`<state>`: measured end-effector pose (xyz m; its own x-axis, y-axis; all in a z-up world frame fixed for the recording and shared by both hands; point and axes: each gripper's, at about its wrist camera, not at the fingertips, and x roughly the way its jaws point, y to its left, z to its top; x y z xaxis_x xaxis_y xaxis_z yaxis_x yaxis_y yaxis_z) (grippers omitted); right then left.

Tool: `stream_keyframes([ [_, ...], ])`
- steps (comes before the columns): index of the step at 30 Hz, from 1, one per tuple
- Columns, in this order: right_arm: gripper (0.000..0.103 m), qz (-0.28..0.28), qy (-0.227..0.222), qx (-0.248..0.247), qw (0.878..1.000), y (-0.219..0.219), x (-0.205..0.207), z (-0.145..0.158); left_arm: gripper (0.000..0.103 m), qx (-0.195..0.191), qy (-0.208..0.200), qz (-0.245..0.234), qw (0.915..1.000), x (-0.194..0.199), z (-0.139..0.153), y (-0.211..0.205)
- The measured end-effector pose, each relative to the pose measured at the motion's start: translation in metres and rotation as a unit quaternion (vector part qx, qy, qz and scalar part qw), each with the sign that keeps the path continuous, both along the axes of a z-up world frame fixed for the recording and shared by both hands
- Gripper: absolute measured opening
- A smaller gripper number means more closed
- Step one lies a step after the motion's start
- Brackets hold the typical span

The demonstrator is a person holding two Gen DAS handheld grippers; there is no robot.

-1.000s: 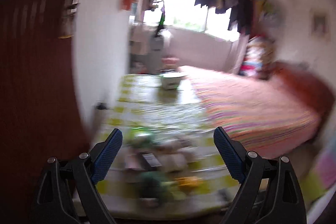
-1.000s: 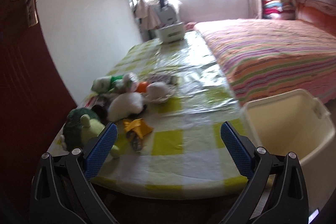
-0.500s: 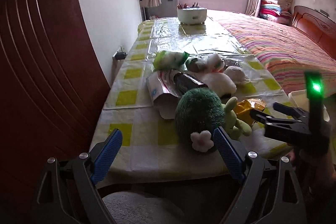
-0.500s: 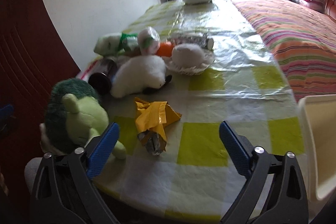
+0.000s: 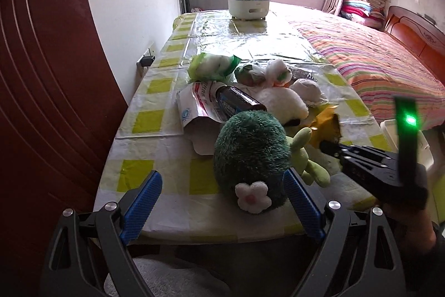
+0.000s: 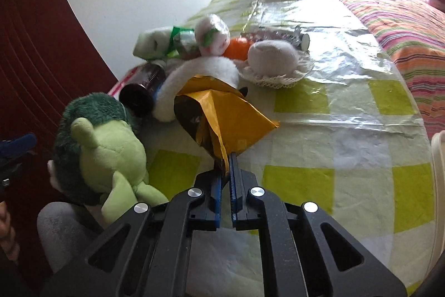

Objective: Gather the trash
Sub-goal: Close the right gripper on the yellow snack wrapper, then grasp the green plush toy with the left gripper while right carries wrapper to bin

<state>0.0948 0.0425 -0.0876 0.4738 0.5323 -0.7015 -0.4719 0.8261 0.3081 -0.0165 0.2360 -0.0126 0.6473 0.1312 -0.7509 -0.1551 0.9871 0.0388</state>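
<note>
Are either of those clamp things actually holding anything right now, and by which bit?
The right gripper is shut on the yellow wrapper, pinching its near bottom edge. The left gripper is open and holds nothing.

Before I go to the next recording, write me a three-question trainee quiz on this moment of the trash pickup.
1. True or false: the right tool is shut on the yellow wrapper.
2. What stands nearest the left tool? A) green plush toy B) white basket C) dark bottle
3. Fill in: the left tool's jaws are ____, with nothing gripped.

Key: 1 true; 2 A; 3 open.
</note>
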Motion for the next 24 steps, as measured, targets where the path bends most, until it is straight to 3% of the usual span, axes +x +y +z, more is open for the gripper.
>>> stream_keyframes([
  [5,0.004,-0.001,-0.027,0.018,0.999,-0.016,-0.014,0.014,0.086,-0.013,0.015,0.004,0.9998,0.011,-0.009,0.003],
  [12,0.004,-0.02,-0.059,0.048,0.997,-0.048,-0.041,0.039,0.086,-0.017,0.029,-0.026,0.9991,0.026,-0.018,-0.008],
  [22,0.004,-0.024,-0.098,0.05,0.994,-0.061,-0.062,0.057,0.086,-0.083,0.093,-0.024,0.9919,0.063,-0.042,-0.009],
  [24,0.004,-0.027,-0.103,0.051,0.993,-0.065,-0.064,0.059,0.076,-0.097,0.086,-0.027,0.9913,0.063,-0.043,-0.009],
])
